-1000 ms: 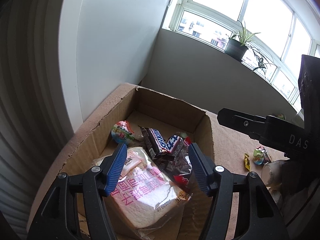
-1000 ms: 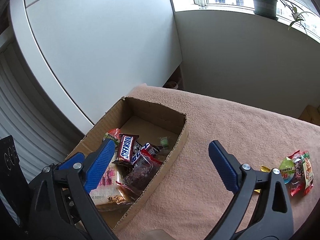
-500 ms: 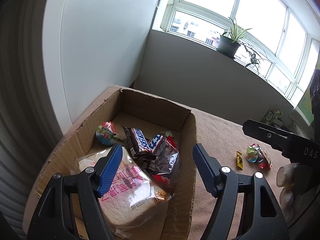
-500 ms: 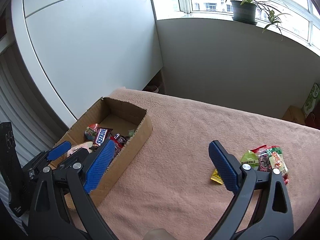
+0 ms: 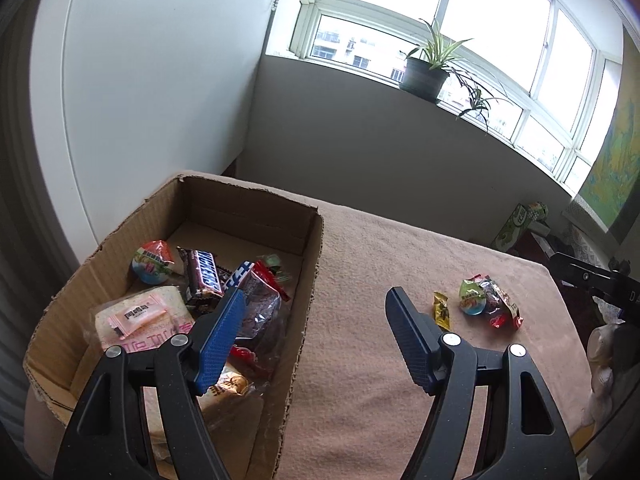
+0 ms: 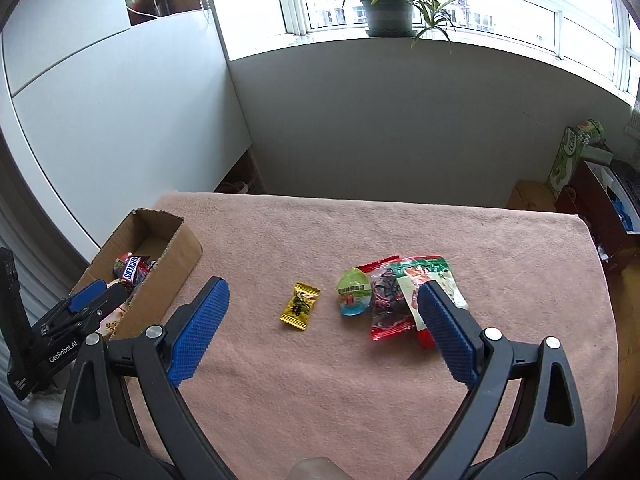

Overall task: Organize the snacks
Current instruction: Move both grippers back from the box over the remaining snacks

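Note:
A cardboard box [image 5: 310, 280] at the table's left holds a bread pack [image 5: 140, 314], a Snickers bar [image 5: 204, 274], a jelly cup [image 5: 152, 266] and other packets. It also shows in the right wrist view [image 6: 176, 268]. My left gripper [image 5: 316, 304] is open and empty above the box's right wall. My right gripper [image 6: 322, 294] is open and empty above loose snacks: a yellow candy [image 6: 300, 306], a green jelly cup [image 6: 354, 294], a red packet [image 6: 386, 302] and a green-red packet [image 6: 430, 276]. The loose snacks also show in the left wrist view [image 5: 476, 300].
A pink cloth [image 6: 360, 380] covers the table. A white cabinet [image 6: 120, 120] stands left of the box. A potted plant [image 6: 390, 12] sits on the window sill. Boxes [image 6: 576, 156] stand beyond the table's right edge.
Both grippers have moved right, away from the box. The right gripper went from beside the box to above the loose snacks. Both stay open and empty.

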`<state>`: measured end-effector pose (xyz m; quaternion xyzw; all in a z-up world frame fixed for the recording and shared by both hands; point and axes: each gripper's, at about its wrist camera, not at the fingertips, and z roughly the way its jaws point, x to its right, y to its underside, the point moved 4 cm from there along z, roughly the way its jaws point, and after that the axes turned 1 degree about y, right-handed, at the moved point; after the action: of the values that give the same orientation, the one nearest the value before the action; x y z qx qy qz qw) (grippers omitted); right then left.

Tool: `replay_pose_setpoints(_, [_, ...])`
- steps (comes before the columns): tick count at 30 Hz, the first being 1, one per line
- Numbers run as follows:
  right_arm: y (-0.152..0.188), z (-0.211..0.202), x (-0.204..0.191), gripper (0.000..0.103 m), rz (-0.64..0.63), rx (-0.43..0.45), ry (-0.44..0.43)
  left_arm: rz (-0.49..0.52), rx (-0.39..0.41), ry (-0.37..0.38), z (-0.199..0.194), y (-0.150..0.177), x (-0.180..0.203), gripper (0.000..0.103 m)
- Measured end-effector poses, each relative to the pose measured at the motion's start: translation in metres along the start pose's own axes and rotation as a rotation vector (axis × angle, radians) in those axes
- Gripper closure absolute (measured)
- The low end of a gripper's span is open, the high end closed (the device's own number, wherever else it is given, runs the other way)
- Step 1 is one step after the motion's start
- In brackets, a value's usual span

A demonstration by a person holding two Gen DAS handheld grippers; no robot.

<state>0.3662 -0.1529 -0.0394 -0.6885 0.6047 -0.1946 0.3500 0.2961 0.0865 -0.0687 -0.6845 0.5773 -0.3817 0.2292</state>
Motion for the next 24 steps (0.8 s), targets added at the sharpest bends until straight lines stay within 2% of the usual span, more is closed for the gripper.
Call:
replay_pose_setpoints(11, [0.011,0.001,0.068,0.006,0.074,-0.014,0.026,0.074,-0.061,0.032,0.024,0.015,0.05,0.03])
replay_pose_setpoints(14, [0.007,0.011,0.081,0.006,0.074,-0.03,0.008,0.09,-0.077,0.028,0.031,0.02,0.06,0.03])
replay_pose_setpoints(17, [-0.003,0.026,0.086,0.006,0.072,-0.051,-0.048,0.102,-0.091,0.025,0.038,0.021,0.068,0.03])
replay_pose_setpoints(22, [-0.02,0.058,0.08,0.039,0.036,-0.11,-0.109,0.113,-0.098,0.014,0.05,0.022,0.079,0.03])
replay_pose_setpoints(24, [-0.026,0.074,0.071,0.045,-0.007,-0.136,-0.113,0.119,-0.106,0.007,0.055,0.023,0.083,0.03])
